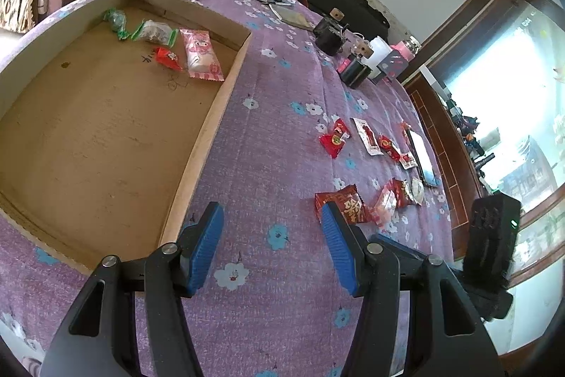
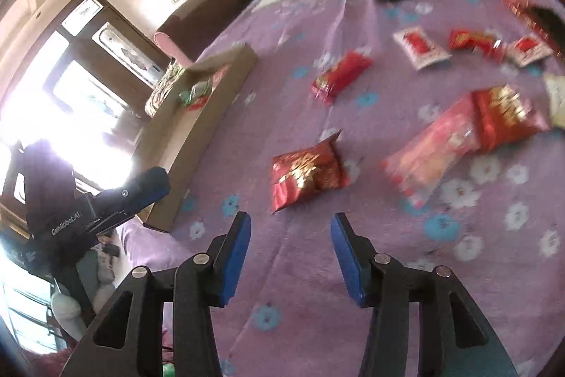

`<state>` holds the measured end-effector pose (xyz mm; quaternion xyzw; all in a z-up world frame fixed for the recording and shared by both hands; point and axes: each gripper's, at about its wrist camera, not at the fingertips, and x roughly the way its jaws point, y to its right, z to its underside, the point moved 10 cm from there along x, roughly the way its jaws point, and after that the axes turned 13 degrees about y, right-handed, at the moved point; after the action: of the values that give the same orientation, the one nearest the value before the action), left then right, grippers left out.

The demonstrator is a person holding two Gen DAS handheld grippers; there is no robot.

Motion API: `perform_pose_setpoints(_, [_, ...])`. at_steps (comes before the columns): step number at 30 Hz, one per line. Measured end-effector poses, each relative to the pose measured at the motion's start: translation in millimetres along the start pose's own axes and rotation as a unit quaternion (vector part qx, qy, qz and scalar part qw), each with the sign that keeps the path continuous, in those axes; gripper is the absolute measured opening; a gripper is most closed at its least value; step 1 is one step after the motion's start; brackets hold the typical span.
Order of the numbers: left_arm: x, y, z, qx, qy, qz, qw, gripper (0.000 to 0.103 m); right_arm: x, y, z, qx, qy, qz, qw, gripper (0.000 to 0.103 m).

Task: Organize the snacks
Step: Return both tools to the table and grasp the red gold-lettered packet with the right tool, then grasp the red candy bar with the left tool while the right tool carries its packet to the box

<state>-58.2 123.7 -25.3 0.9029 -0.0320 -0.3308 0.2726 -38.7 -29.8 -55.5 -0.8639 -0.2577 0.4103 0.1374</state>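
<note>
Purple flowered cloth (image 2: 303,288) covers the table, where the right gripper (image 2: 291,232) hovers partly open and empty just short of a red snack packet (image 2: 307,170), while the left gripper (image 1: 270,225), also half open and empty, hangs beside the cardboard tray (image 1: 208,126) holding four snacks.

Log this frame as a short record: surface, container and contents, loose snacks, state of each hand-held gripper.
surface: purple flowered cloth
container: shallow cardboard tray on the cloth
in tray: four wrapped snacks at the far end, including a pink-and-white packet and a small red candy
loose snacks: red and white packets scattered beside the tray; nearest is a red-and-gold packet
left hand-held gripper: open, empty, above the cloth
right hand-held gripper: open, empty, red-and-gold packet just ahead
</note>
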Motion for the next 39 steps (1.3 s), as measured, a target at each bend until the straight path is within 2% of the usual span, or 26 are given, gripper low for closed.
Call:
perform_pose_setpoints(4, [-7.6,-1.9,-1.5,0.003,0.006,-0.002,1.0000,0.056,29.5,3.7,-19.6,0.021,-0.002,0.030,0.999,0.051])
perform_pose_setpoints(7, [-14.3,-7.7,-6.2,0.007,0.016,-0.012,0.9998,0.056,50.1,-5.3,-20.6,0.004,-0.009,0.054,0.999,0.051])
perform_pose_setpoints(10, [-15.2,-9.7,-10.7,0.009,0.017,-0.016,0.9997,0.056,60.0,-16.0,-20.8,-0.053,0.002,0.096,0.994,0.054])
perform_pose_setpoints(12, [-14.1,-6.8,-13.9,0.016,0.018,-0.016,0.9996,0.056,64.3,-20.6,-18.4,-0.105,0.005,0.127,0.986,0.053])
perform_pose_setpoints(14, [-12.0,-0.8,-16.8,0.029,0.017,-0.015,0.9993,0.056,63.7,-20.0,-16.9,-0.136,0.004,0.143,0.980,0.046])
perform_pose_setpoints(16, [-7.8,6.9,-18.8,0.045,0.013,-0.012,0.9988,0.056,59.7,-14.4,-18.4,-0.130,0.006,0.136,0.982,0.038])
perform_pose_setpoints(18, [1.7,16.3,-19.5,0.061,0.000,-0.006,0.9981,0.056,51.7,-1.2,-23.8,-0.110,0.016,0.138,0.984,0.036])
perform_pose_setpoints(22, [27.8,33.0,-25.1,0.088,-0.017,-0.006,0.9959,0.056,35.9,33.8,-40.4,-0.091,0.057,0.161,0.981,0.036])
perform_pose_setpoints(26, [64.2,53.0,-34.1,0.127,-0.026,-0.012,0.9915,0.056,24.0,52.5,-40.7,-0.057,0.087,0.140,0.985,0.035])
perform_pose_setpoints(31, [116.6,71.3,-27.0,0.151,-0.060,-0.014,0.9866,0.056,22.8,52.5,-42.1,-0.055,0.094,0.139,0.984,0.035])
perform_pose_setpoints(39, [168.6,99.5,-15.4,0.242,-0.070,-0.002,0.9676,0.056,21.6,55.7,-42.0,-0.034,0.091,0.113,0.989,0.035])
